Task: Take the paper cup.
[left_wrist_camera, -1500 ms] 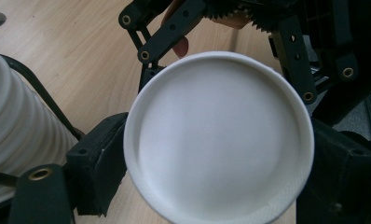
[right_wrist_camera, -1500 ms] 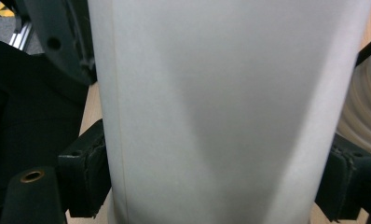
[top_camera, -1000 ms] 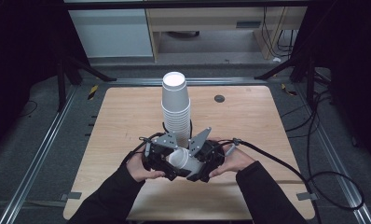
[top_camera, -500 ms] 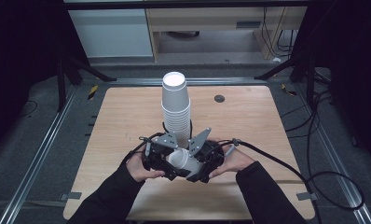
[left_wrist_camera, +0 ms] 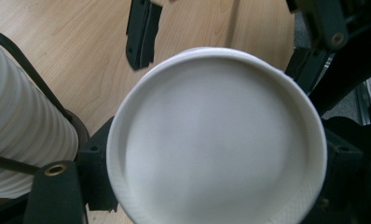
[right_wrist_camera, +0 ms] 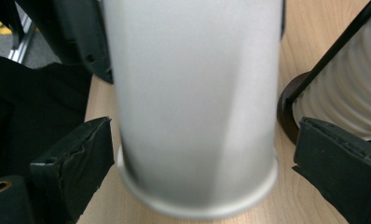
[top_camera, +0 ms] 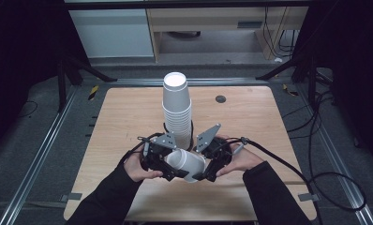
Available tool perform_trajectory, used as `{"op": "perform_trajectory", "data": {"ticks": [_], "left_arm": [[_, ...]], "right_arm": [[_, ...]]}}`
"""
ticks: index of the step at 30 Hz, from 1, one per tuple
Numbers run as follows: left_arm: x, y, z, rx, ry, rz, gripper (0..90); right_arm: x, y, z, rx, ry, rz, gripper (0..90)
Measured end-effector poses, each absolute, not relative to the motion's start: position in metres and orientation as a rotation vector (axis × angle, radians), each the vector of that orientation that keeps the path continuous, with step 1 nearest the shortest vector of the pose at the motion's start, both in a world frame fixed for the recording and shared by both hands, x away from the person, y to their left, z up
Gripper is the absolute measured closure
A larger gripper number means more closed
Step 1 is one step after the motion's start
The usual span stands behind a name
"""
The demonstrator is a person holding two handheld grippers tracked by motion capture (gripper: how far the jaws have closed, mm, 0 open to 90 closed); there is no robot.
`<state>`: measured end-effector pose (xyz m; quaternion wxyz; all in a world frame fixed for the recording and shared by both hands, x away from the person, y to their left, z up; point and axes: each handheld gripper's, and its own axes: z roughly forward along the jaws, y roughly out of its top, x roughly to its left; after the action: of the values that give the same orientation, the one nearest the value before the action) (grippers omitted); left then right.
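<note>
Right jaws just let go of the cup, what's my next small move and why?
Probably back the right gripper away from the cup. Its jaws have just been opening and stand clear of the cup's sides, while the left gripper seems to hold it by the base end, beside the stack.

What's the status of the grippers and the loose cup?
Left gripper shut on loose cup. Right gripper jaws just opened, clear of it. Cup stack close behind.
</note>
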<state>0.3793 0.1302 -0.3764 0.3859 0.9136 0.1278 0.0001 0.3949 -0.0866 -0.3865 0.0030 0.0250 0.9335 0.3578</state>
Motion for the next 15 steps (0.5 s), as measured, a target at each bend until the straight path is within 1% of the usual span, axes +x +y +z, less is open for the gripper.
{"op": "perform_trajectory", "data": {"ticks": [2,7,15], "left_arm": [[0.379,0.133,-0.376,2.326,0.331,0.004,20.7],[0.379,0.143,-0.376,2.303,0.349,0.016,20.7],[0.381,0.161,-0.372,2.249,0.406,0.043,20.7]], "right_arm": [[0.395,-0.093,-0.378,0.092,2.898,1.175,5.1],[0.394,-0.104,-0.369,0.132,2.842,1.232,5.7],[0.395,-0.127,-0.364,0.226,2.738,1.353,5.5]]}}
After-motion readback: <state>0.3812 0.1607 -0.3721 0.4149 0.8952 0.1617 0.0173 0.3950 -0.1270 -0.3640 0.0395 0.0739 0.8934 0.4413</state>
